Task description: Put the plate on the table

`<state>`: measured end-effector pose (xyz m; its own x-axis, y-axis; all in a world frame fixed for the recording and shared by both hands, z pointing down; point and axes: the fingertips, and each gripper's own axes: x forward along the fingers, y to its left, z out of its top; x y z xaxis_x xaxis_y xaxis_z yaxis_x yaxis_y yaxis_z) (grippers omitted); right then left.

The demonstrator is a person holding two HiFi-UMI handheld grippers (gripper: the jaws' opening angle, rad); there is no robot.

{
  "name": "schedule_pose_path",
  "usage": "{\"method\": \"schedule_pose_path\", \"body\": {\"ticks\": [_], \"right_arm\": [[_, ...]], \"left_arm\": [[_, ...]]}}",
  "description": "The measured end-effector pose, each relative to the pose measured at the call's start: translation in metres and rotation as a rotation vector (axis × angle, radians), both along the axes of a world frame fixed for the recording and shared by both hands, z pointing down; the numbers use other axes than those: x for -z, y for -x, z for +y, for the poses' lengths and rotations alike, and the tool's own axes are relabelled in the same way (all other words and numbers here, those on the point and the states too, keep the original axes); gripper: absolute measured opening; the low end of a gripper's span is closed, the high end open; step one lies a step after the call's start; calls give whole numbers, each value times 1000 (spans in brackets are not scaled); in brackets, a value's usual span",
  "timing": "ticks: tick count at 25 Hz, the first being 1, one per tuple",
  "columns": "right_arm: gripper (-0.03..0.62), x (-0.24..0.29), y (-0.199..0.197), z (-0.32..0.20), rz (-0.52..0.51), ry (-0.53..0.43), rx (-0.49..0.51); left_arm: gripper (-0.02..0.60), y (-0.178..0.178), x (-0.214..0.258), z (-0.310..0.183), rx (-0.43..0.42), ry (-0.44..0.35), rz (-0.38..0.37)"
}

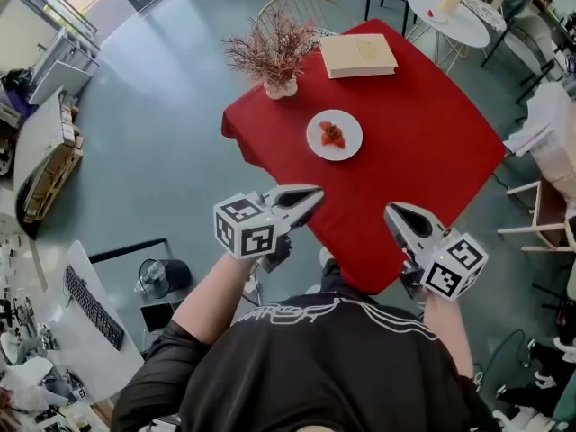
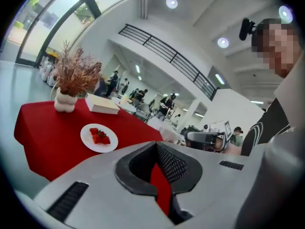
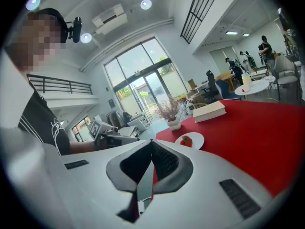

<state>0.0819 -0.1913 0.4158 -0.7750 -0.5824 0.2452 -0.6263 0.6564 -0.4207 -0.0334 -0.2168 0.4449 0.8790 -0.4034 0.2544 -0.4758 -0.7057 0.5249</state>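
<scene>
Left gripper [image 1: 310, 196] and right gripper [image 1: 394, 212] hung closed tight, empty, by the table's [image 1: 423, 160] near corner; plate [image 1: 334, 135] sat away from edges.

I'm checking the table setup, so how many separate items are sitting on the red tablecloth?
3. A white plate of strawberries near the middle, a vase of dried branches at the far left corner, and a closed book at the far edge. None seems hidden.
</scene>
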Motion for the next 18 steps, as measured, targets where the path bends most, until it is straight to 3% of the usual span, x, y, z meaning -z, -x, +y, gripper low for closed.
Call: {"method": "schedule_pose_path", "body": {"ticks": [6,13,18], "right_arm": [[8,38,36,56,-81,-78,68],[8,62,58,124,-91,-152,109],[8,72,66,155,-59,-192,130]], "left_arm": [[6,3,74,66,-50,-109,125],[6,3,114,140,-106,-279,101],[6,3,116,172,-136,-323,76]]}}
